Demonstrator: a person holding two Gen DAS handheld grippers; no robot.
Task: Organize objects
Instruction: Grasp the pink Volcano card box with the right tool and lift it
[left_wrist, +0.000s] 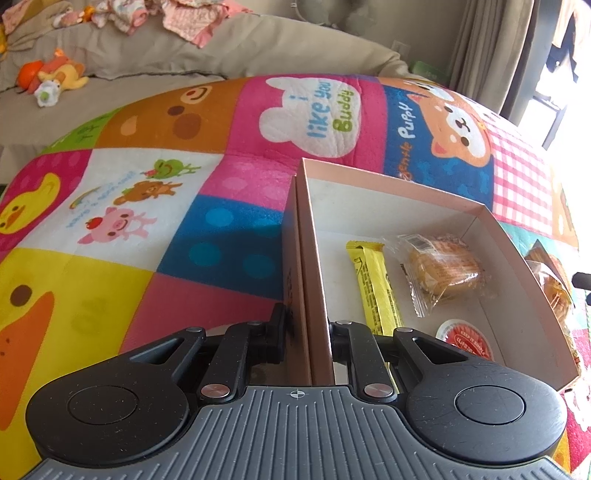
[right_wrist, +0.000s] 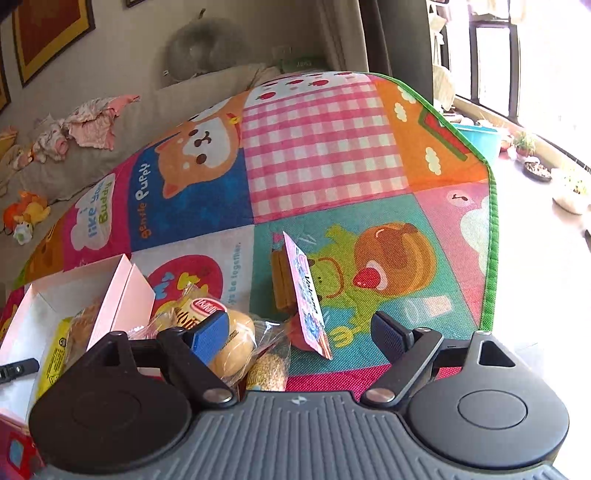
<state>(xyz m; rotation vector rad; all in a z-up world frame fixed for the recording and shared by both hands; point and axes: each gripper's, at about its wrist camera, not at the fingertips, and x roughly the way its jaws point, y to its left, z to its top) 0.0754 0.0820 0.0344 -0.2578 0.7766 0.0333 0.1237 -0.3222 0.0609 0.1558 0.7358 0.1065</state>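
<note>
My left gripper (left_wrist: 308, 328) is shut on the near side wall of a pink cardboard box (left_wrist: 314, 236), one finger inside and one outside. In the box lie a yellow bar (left_wrist: 373, 284), a wrapped pastry (left_wrist: 443, 273) and a red-lidded cup (left_wrist: 467, 339). My right gripper (right_wrist: 299, 336) stands wide, its jaws still opening, with nothing pressed between the blue pads. Just ahead of it a pink snack packet (right_wrist: 306, 295) stands on edge, tan wafer sticks (right_wrist: 282, 280) behind it. A wrapped bun (right_wrist: 232, 343) lies by the right gripper's left finger, beside the box (right_wrist: 122, 295).
Everything rests on a colourful patchwork play mat (right_wrist: 325, 147) with a green border (right_wrist: 491, 258); bare floor lies to its right. A beige sofa (left_wrist: 184, 48) with clothes and plush toys (left_wrist: 55, 74) is behind. A red item (right_wrist: 18, 454) sits at the lower left.
</note>
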